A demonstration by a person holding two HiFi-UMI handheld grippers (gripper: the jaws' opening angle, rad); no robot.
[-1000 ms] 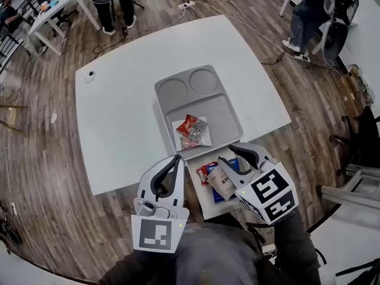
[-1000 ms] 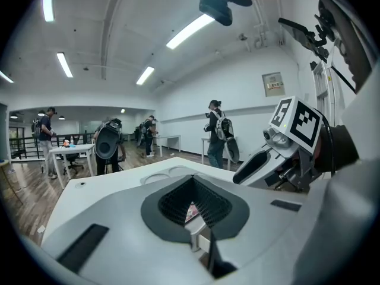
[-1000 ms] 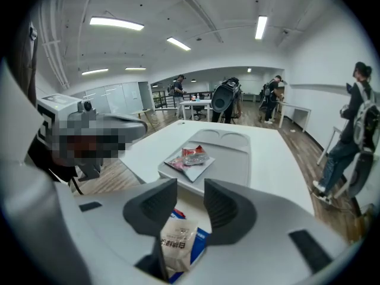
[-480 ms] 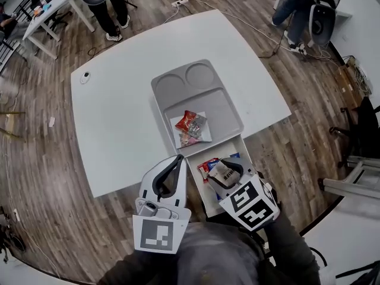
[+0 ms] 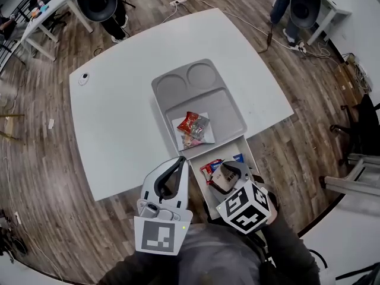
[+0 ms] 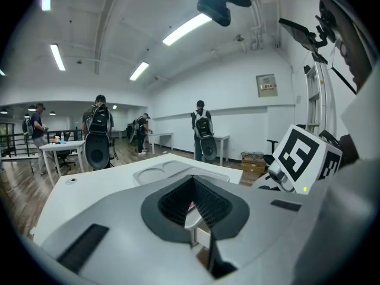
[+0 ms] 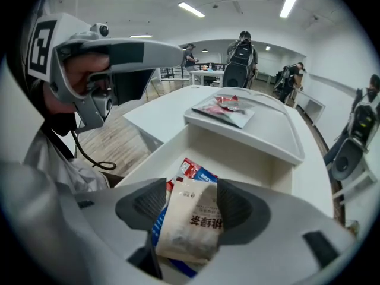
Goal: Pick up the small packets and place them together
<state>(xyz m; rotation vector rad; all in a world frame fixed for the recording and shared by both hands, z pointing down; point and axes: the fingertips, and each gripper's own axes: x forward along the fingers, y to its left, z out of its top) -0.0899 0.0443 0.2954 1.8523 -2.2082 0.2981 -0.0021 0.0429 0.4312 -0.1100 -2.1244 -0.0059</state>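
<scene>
A grey compartment tray [image 5: 163,91] on the white table holds a small pile of packets [image 5: 193,129], a red one on top; the right gripper view shows the pile [image 7: 228,107] too. Below the tray an open white drawer [image 5: 249,153] holds a red-and-blue packet [image 5: 208,170] and a beige packet [image 5: 222,177]. My right gripper [image 5: 228,172] reaches into the drawer. Its jaws are opening, with the beige packet [image 7: 190,221] lying between the pads on the red-and-blue packet [image 7: 193,171]. My left gripper [image 5: 180,160] hovers at the table's near edge, shut and empty, pads meeting [image 6: 191,180].
The white table [image 5: 119,117] has a small round object [image 5: 83,78] near its far left corner. People, chairs and other tables stand on the wooden floor around it. The left gripper [image 7: 107,58] hangs left of the drawer in the right gripper view.
My right gripper has moved left and down over the drawer, so the beige packet now sits deep between its jaws. The left gripper has hardly moved.
</scene>
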